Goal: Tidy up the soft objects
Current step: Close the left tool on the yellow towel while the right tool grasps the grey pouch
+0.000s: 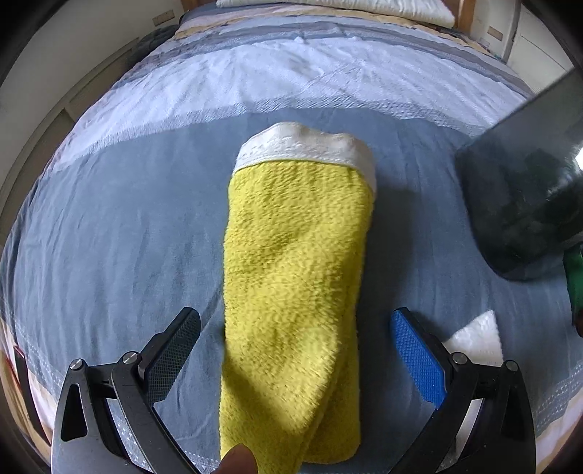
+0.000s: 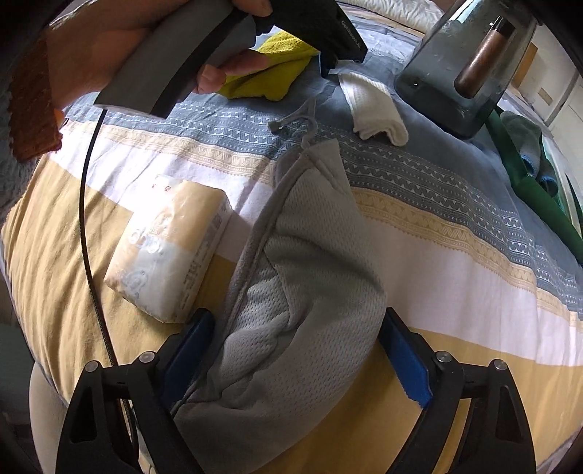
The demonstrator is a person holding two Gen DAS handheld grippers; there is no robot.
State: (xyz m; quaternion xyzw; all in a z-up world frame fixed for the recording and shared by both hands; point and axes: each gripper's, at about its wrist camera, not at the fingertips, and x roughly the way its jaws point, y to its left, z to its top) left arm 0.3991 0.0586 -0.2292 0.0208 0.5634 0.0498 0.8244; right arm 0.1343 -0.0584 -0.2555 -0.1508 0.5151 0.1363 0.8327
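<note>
A folded yellow towel (image 1: 295, 277) with a white border lies on the blue bedspread (image 1: 109, 237), running away from me. My left gripper (image 1: 295, 350) is open and straddles its near end, pads apart on both sides. In the right wrist view my right gripper (image 2: 295, 357) has its fingers against both sides of a grey mesh drawstring pouch (image 2: 309, 277) lying on the bed. The yellow towel (image 2: 269, 73) shows far back, under the left gripper's handle.
A dark glass container (image 1: 528, 197) stands right of the towel; it shows with a brown object inside in the right wrist view (image 2: 462, 62). A white folded cloth (image 2: 375, 109), a wrapped tissue pack (image 2: 171, 248) and green fabric (image 2: 535, 175) lie nearby. A pillow (image 1: 328, 7) lies far back.
</note>
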